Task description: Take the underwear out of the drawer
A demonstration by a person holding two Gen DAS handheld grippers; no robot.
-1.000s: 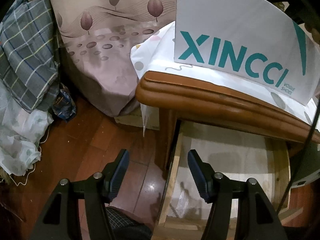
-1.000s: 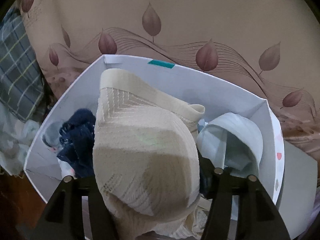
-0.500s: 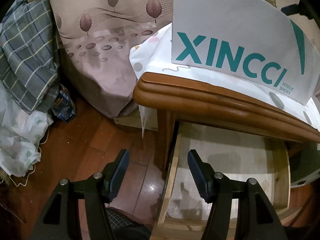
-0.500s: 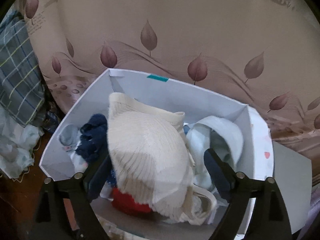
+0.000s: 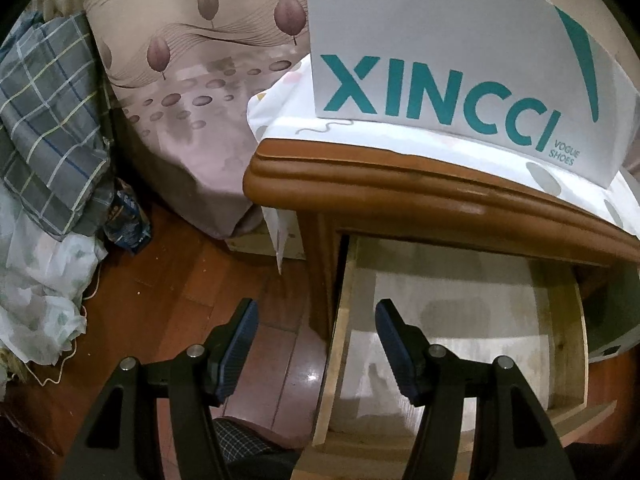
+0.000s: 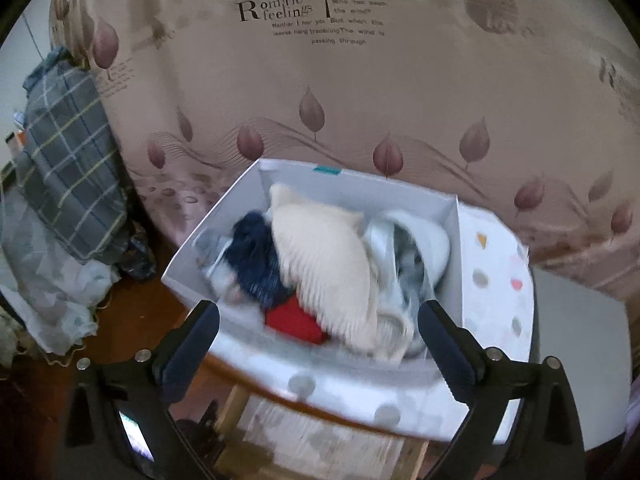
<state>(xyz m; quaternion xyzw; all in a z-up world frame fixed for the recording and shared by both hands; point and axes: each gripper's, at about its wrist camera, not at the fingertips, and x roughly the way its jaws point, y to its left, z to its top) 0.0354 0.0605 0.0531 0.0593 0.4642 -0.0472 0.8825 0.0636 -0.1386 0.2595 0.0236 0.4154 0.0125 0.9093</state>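
Note:
The nightstand's drawer (image 5: 460,332) is pulled out, and only its pale paper lining shows inside. My left gripper (image 5: 316,308) hovers over the drawer's left wall, its jaws half apart with nothing between them. On the nightstand (image 5: 400,196) stands a white XINCCI shoe box (image 5: 440,60). In the right wrist view the box (image 6: 360,192) holds cream ribbed underwear (image 6: 320,256) lying on top of a navy piece (image 6: 260,256), a red piece (image 6: 294,320) and a pale blue piece (image 6: 424,240). My right gripper (image 6: 318,312) hangs above and in front of the box, jaws opening wide, clear of the cloth.
A bed with a leaf-print sheet (image 6: 360,100) stands behind the nightstand. Plaid bedding (image 5: 48,140) and white plastic bags (image 5: 36,300) pile up on the wooden floor (image 5: 180,300) to the left. A spotted white cloth (image 6: 492,280) lies under the box. The drawer (image 6: 320,436) shows below my right gripper.
My right gripper let go of the cream underwear, which now lies in the box, spread its jaws wide, and drew back and up. My left gripper stayed put.

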